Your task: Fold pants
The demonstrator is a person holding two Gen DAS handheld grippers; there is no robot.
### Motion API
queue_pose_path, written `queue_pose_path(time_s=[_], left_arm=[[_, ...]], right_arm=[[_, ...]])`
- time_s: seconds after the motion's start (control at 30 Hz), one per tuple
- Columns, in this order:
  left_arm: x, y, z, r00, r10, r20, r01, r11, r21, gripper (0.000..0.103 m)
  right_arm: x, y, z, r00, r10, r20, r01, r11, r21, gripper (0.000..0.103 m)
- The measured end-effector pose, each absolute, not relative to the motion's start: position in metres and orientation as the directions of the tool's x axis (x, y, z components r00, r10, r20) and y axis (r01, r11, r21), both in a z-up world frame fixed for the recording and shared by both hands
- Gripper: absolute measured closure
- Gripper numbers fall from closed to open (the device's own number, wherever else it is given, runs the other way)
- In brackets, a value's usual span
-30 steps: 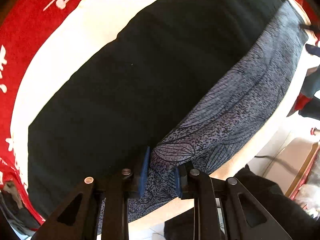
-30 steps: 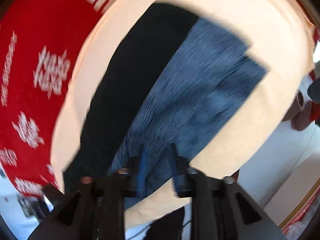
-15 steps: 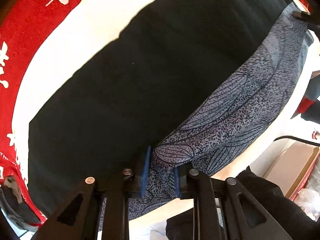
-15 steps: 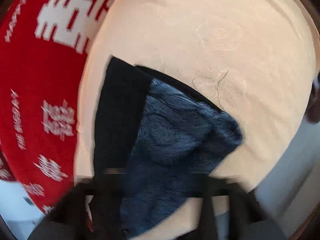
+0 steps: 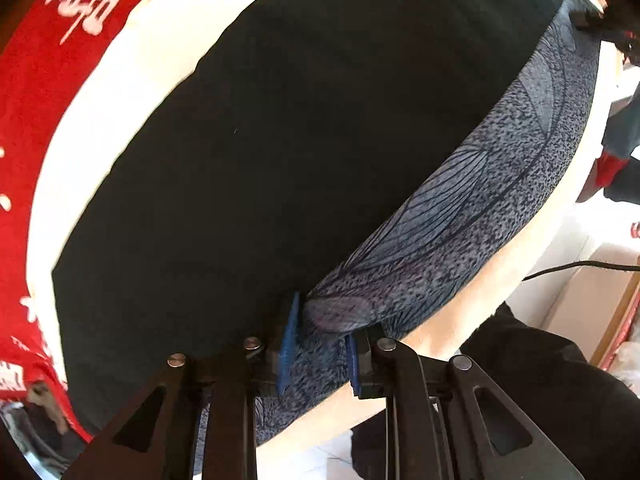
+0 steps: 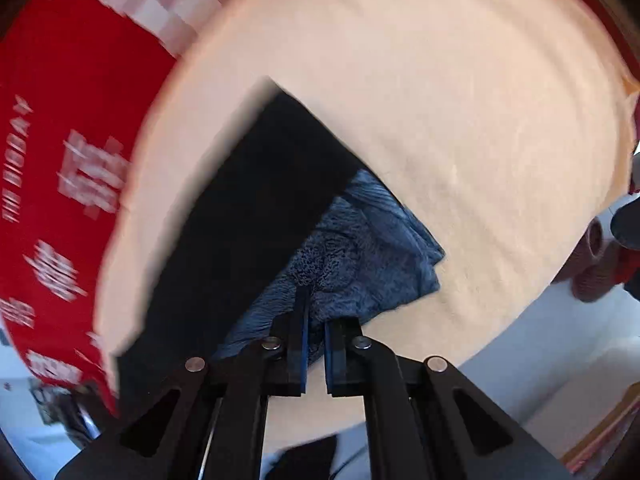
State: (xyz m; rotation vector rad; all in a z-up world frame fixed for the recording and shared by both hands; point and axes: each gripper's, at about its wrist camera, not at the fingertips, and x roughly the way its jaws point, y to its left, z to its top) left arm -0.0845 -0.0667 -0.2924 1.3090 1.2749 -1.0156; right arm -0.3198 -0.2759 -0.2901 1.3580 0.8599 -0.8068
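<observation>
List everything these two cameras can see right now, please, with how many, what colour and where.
pants: one, black with a grey-blue patterned side panel, flat on the cream cloth
cream cloth: one, pale cream, under the pants
red cloth: one, red with white lettering, beyond the cream cloth's left edge
cable: one, black, on the floor at right
left gripper: one, black with blue pads, jaws pinching the patterned edge
right gripper: one, black with blue pads, jaws shut on the bunched patterned corner

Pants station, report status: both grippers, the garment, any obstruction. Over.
Left gripper pinching the pants at the patterned edge. Right gripper just closed on the bunched patterned end. Pants flat on the cream cloth. No obstruction seen.
</observation>
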Motion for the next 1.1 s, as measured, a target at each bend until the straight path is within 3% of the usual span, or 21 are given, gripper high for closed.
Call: queue_pose_path(time_s=[0.13,0.3,0.43,0.57,0.67,0.8,0.9,0.93,0.97,1.0,1.1], left_arm=[[-0.072,-0.064,-0.268,0.025,0.115,-0.993,0.988,0.147,0.042,0.081],[-0.038,-0.041,-0.24,-0.11,0.078,-0.991,0.937,0.341,-0.077,0.081],[-0.02,-0.013,-0.226,-0.224,0.043,-0.974,0.883,0.432,-0.185,0.081],[0.003,0.008,-0.22,-0.283,-0.023,-0.959,0.824,0.506,-0.256,0.081],[0.033,0.024,-0.243,-0.21,0.009,-0.978,0.791,0.589,-0.164,0.081],[0.054,0.03,-0.265,-0.182,0.016,-0.983,0.718,0.685,-0.121,0.081],[0.048,0.03,-0.265,-0.132,0.028,-0.991,0.745,0.663,-0.08,0.081],[0.045,0.028,-0.264,-0.123,0.031,-0.992,0.748,0.659,-0.072,0.081],[0.043,0.028,-0.263,-0.115,0.033,-0.993,0.751,0.657,-0.065,0.08],[0.043,0.029,-0.262,-0.113,0.03,-0.993,0.75,0.659,-0.065,0.079],[0.026,0.029,-0.268,-0.134,0.016,-0.991,0.746,0.66,-0.09,0.078]], right_arm=[[-0.325,-0.28,-0.272,0.503,-0.047,-0.863,0.864,0.041,0.501,0.094],[-0.305,-0.288,-0.24,0.484,-0.108,-0.868,0.868,0.18,0.462,0.094],[-0.298,-0.302,-0.27,0.388,-0.041,-0.921,0.916,0.133,0.379,0.094],[-0.306,-0.301,-0.268,0.408,-0.053,-0.912,0.911,0.083,0.403,0.094],[-0.322,-0.297,-0.261,0.349,-0.048,-0.936,0.937,0.043,0.348,0.065],[-0.318,-0.274,-0.224,0.28,-0.139,-0.95,0.959,0.079,0.271,0.065],[-0.262,-0.233,-0.192,0.305,-0.173,-0.937,0.905,0.361,0.227,0.061],[-0.236,-0.218,-0.19,0.318,-0.158,-0.935,0.869,0.443,0.22,0.054],[-0.201,-0.196,-0.192,0.326,-0.127,-0.937,0.807,0.554,0.206,0.037],[-0.183,-0.179,-0.195,0.328,-0.109,-0.938,0.759,0.622,0.193,0.031],[-0.107,-0.114,-0.222,0.318,-0.05,-0.947,0.519,0.845,0.13,0.031]])
